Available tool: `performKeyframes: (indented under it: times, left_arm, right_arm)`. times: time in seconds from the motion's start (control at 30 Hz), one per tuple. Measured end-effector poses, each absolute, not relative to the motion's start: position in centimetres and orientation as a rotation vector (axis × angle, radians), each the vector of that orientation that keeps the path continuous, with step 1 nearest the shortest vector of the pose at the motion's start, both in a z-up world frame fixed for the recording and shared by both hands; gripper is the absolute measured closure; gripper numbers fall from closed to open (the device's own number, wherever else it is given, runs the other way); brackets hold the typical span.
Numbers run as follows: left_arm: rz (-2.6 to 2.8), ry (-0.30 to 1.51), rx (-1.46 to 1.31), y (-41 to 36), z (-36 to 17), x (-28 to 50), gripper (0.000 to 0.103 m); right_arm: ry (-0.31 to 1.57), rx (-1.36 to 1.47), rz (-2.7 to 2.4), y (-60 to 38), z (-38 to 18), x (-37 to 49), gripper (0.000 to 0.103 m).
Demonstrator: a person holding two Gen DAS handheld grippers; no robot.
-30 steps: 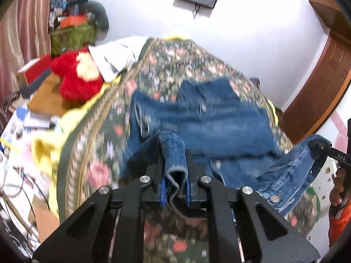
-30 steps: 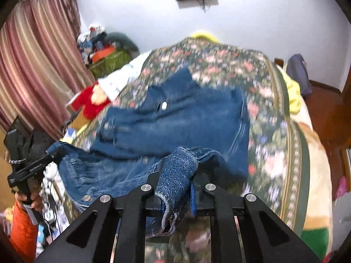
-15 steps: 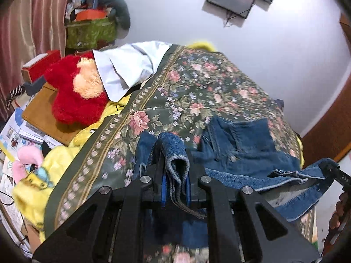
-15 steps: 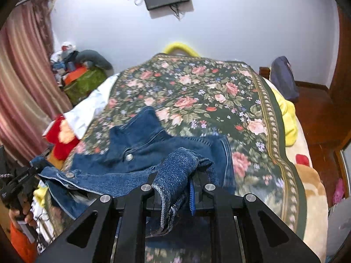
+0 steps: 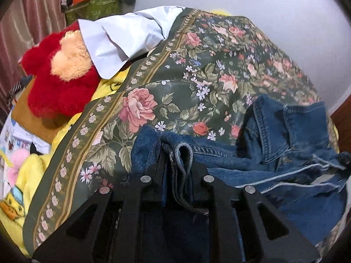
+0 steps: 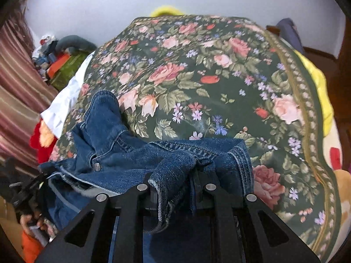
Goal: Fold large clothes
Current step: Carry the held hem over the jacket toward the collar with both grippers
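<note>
A blue denim jacket point(image 5: 274, 144) lies bunched on the near part of a bed with a dark green floral bedspread point(image 5: 210, 65). My left gripper point(image 5: 177, 166) is shut on a folded edge of the denim, at the jacket's left side. My right gripper point(image 6: 175, 175) is shut on another denim edge at the jacket's right side point(image 6: 136, 153). The collar point(image 6: 103, 114) sticks up to the far left in the right wrist view. The jacket's lower part is hidden under both grippers.
A red plush toy point(image 5: 59, 74) and a white cloth point(image 5: 122, 37) lie at the bed's left edge, with yellow bedding point(image 5: 22, 184) below them. Boxes and clutter point(image 5: 92, 2) stand by the curtain. A yellow cover point(image 6: 316, 87) edges the bed's right side.
Both grippers have carried the held denim edges forward over the jacket and down toward the bed. The spread jacket now lies folded over itself, with more bedspread showing beyond it.
</note>
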State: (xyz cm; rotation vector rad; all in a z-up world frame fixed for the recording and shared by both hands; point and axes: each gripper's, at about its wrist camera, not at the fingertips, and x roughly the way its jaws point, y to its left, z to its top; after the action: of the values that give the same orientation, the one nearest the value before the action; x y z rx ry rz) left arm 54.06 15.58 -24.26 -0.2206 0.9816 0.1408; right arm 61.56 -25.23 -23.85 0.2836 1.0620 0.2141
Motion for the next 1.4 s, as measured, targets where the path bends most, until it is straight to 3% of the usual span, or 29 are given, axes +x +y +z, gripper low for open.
performKeyframes:
  times: [0.37,0.4,0.43,0.5,0.87,1.2,1.33,1.4]
  left_arm:
    - [0.030,1.028,-0.172,15.6,-21.3,53.7,0.075]
    - [0.024,1.021,-0.183,15.7,-20.6,53.6,0.069]
    - [0.051,1.006,-0.177,15.9,-19.9,53.4,0.048]
    - [0.210,0.932,-0.089,16.5,-18.3,53.0,0.026]
    - [0.078,0.900,-0.002,15.2,-15.4,49.1,0.025]
    - [0.009,1.046,0.164,8.4,-22.7,51.6,0.024]
    - [0.115,1.077,0.177,9.6,-26.6,53.3,0.010]
    - [0.106,1.052,0.143,10.2,-27.1,52.9,0.010]
  right_arm:
    - [1.080,0.271,0.319,-26.4,-20.2,59.5,0.088]
    - [1.080,0.280,0.325,-26.7,-19.8,59.4,0.088]
    - [1.078,0.296,0.331,-27.0,-19.4,59.3,0.088]
    - [1.091,0.344,0.332,-27.8,-18.9,59.3,0.088]
    - [1.152,0.244,0.241,-27.0,-18.7,59.1,0.088]
    - [1.180,0.185,0.163,-25.4,-21.2,60.2,0.088]
    - [1.187,0.205,0.215,-26.2,-21.2,60.6,0.088]
    - [1.187,0.291,0.268,-27.4,-20.6,61.0,0.088]
